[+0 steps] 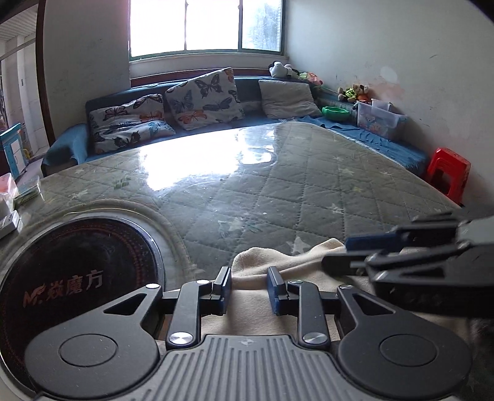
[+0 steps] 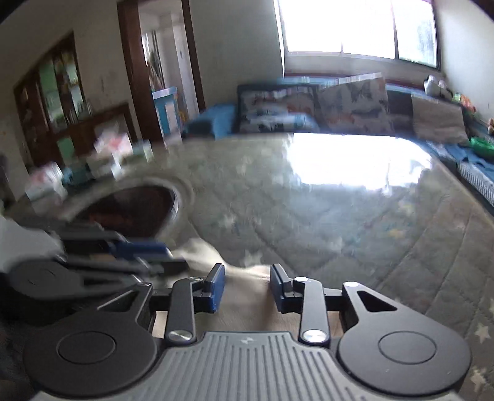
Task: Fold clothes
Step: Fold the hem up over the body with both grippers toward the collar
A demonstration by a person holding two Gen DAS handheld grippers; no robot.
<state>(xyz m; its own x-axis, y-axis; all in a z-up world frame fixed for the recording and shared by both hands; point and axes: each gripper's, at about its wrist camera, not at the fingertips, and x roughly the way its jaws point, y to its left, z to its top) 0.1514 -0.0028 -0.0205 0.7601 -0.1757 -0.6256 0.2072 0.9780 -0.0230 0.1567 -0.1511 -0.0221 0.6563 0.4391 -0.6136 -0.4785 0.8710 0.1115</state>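
Room: a bright window (image 1: 205, 26) across the top of the left wrist view, white walls, and a blue sofa (image 1: 80, 138) running along the far edge of the table, butterfly-print cushions (image 1: 202, 94) propped on it.
Surface: a grey-green quilted table cover with pale stars under a glossy clear sheet (image 1: 278, 191), window glare flaring in the middle of the frame.
Left gripper (image 1: 249, 291): bottom centre of its own view, blue-padded fingers parted with a clear gap, nothing pinched; cream cloth shows through the gap.
Right gripper (image 2: 247, 288): same story in the blurred right wrist view, fingers apart and gripping nothing, cloth just beyond and beneath the tips. In the left view it pokes in from the right edge, just above the cloth.
Garment: a cream fleecy piece of clothing (image 1: 265, 259) bunched at the near edge of the table, bottom centre in both views; a rounded hump rises just beyond the left fingers.
Beside it: a round black glass cooktop with orange lettering (image 1: 74, 277), set into the table, lower left of the frame, just apart from the cloth.
Further out: a red plastic stool (image 1: 447, 172) at the right edge, a clear storage box (image 1: 379, 120) and a green bowl (image 1: 336, 112) on the sofa's right end, small boxes (image 1: 9, 200) at the left edge.
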